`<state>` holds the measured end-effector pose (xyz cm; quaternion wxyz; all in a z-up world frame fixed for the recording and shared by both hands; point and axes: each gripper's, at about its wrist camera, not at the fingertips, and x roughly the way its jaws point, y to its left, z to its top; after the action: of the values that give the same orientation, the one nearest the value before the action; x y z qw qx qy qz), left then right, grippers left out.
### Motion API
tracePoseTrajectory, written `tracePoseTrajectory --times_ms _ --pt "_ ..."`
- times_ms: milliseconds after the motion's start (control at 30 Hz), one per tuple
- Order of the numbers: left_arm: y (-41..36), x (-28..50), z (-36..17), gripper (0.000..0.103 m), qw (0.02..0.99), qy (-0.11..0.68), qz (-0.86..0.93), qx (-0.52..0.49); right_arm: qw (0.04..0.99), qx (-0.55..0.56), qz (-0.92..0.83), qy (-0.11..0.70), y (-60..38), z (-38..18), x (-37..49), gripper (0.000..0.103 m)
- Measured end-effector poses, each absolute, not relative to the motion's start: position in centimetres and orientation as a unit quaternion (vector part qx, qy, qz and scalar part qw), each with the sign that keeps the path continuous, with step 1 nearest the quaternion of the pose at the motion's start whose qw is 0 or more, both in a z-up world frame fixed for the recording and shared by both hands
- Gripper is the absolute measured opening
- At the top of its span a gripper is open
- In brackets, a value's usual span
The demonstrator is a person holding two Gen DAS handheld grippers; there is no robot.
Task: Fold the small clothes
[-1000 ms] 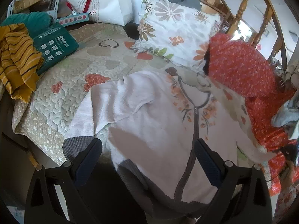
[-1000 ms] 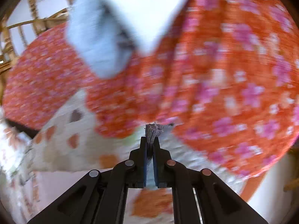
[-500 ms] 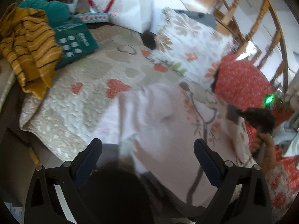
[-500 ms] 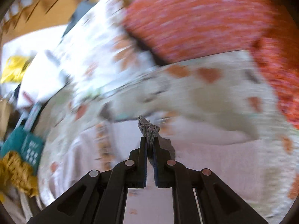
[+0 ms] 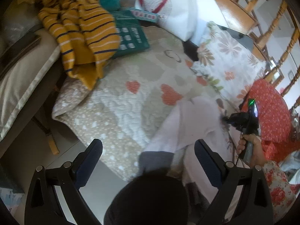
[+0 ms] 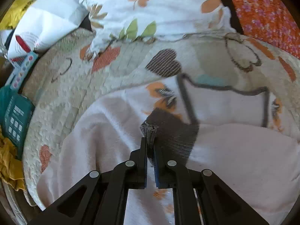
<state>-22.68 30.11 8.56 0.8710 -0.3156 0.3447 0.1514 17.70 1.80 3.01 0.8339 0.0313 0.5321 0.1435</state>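
A small pale pink sweater (image 6: pixel 105 131) with grey cuffs and a grey-trimmed front lies on a heart-patterned quilt (image 5: pixel 120 101). My right gripper (image 6: pixel 149 142) is shut on the grey ribbed cuff (image 6: pixel 174 131) of one sleeve and holds it over the sweater's body. It also shows in the left wrist view (image 5: pixel 224 119), above the sweater (image 5: pixel 189 123). My left gripper (image 5: pixel 148 150) is open and empty, hovering above the other grey cuff (image 5: pixel 155 159) at the quilt's near edge.
A mustard striped garment (image 5: pixel 80 28) and a teal box (image 5: pixel 131 37) lie at the quilt's far left. A white paper bag (image 5: pixel 168 9), a floral pillow (image 5: pixel 230 60) and a red floral cushion (image 5: pixel 270 108) line the back. Wooden chairs (image 5: pixel 262 18) stand behind.
My right gripper swung from the red cushion side over the sweater, carrying the grey cuff inward. My left gripper drew back to the left, toward the quilt's edge, still open.
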Motion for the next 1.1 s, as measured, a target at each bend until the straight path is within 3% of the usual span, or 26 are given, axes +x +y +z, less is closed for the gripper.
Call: tracePoseTrajectory --times_ms 167,300,367,433,567,767,800,867,900,1100 --pt "31.7 -24.3 8.2 0.098 0.864 0.334 0.173 -0.335 0.819 -0.009 0.159 0.551 4.3 1.9 17.6 0.009" --pt "33.1 -25.8 8.0 0.098 0.857 0.324 0.209 -0.341 0.823 -0.037 0.21 0.526 6.7 4.9 14.3 0.012" --pt "33.8 -26.3 7.8 0.098 0.852 0.323 0.221 -0.348 0.806 -0.049 0.269 0.525 8.8 6.1 11.6 0.023" --pt "34.4 -26.9 7.6 0.098 0.846 0.32 0.231 -0.358 0.773 -0.07 0.341 0.531 11.7 6.7 8.1 0.049" --pt "34.3 -27.8 8.0 0.098 0.845 0.312 0.233 -0.366 0.703 -0.112 0.431 0.555 16.9 4.9 2.3 0.051" --pt "33.4 -28.3 8.8 0.098 0.851 0.31 0.23 -0.357 0.673 -0.188 0.429 0.572 21.3 0.6 -1.5 0.052" --pt "33.3 -28.3 8.9 0.098 0.851 0.309 0.231 -0.356 0.679 -0.195 0.425 0.566 21.5 0.4 -1.8 0.05" --pt "33.1 -28.2 9.1 0.098 0.852 0.308 0.229 -0.356 0.684 -0.199 0.424 0.56 21.5 0.7 -2.3 0.013" --pt "33.0 -28.1 9.2 0.098 0.853 0.308 0.227 -0.356 0.679 -0.185 0.431 0.565 21.3 0.9 -2.3 0.005" --pt "31.0 -26.7 11.5 0.098 0.871 0.3 0.203 -0.332 0.722 -0.107 0.451 0.513 17.2 7.9 -0.6 0.005"
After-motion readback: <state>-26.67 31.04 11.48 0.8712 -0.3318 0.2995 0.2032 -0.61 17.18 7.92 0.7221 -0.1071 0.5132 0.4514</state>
